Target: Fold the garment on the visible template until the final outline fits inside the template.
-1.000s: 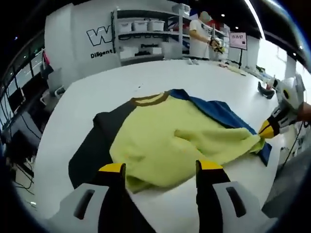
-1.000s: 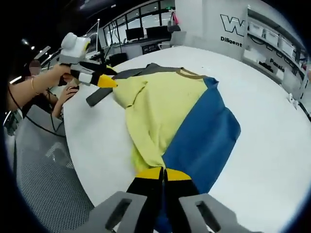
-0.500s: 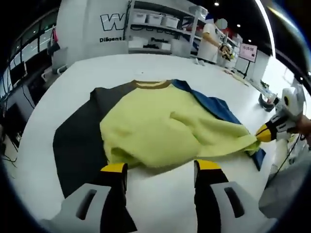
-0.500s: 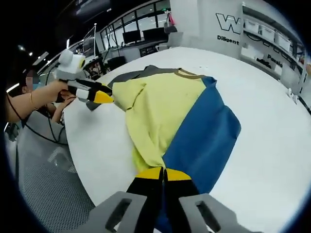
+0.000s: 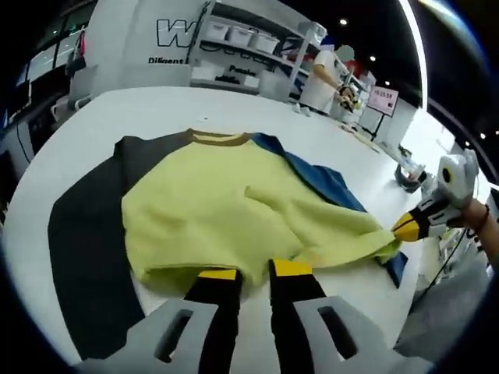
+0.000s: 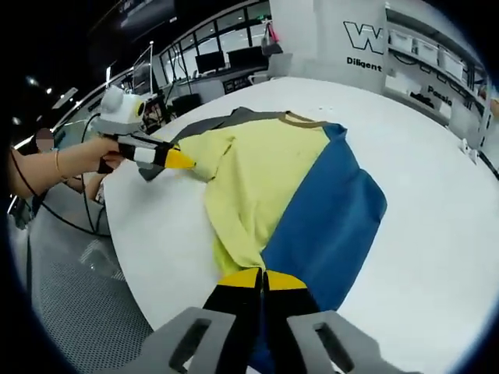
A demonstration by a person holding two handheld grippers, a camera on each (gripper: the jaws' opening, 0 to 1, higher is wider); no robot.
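Table (image 5: 164, 109) first: white, broad and rounded at its edge, it carries everything you are working on. On it lies the dark template (image 5: 82, 234), a flat sheet whose bare part shows along one side of the garment in your left gripper view; in your right gripper view it peeks out as a dark strip (image 6: 207, 122) at the far edge of the cloth. The garment (image 5: 234, 218) lies over the template, a yellow shirt with a brown collar and blue panels, rumpled through the middle, with blue cloth (image 6: 327, 226) spread flat on the table in your right gripper view.

Your left gripper (image 5: 253, 273) sits at the near yellow hem with its jaws drawn close, a narrow gap between them; I cannot tell whether any cloth is pinched there. In your right gripper view that same tool (image 6: 181, 160) touches a yellow corner of the shirt, your hand (image 6: 86, 156) behind it.

Your right gripper (image 6: 263, 278) has its jaws pressed together on the garment's corner where yellow meets blue. From your left gripper view it (image 5: 407, 226) grips the far corner near the table's edge.

Shelves (image 5: 249, 47) with white bins stand beyond the table, and a person (image 5: 320, 74) in white stands near them.
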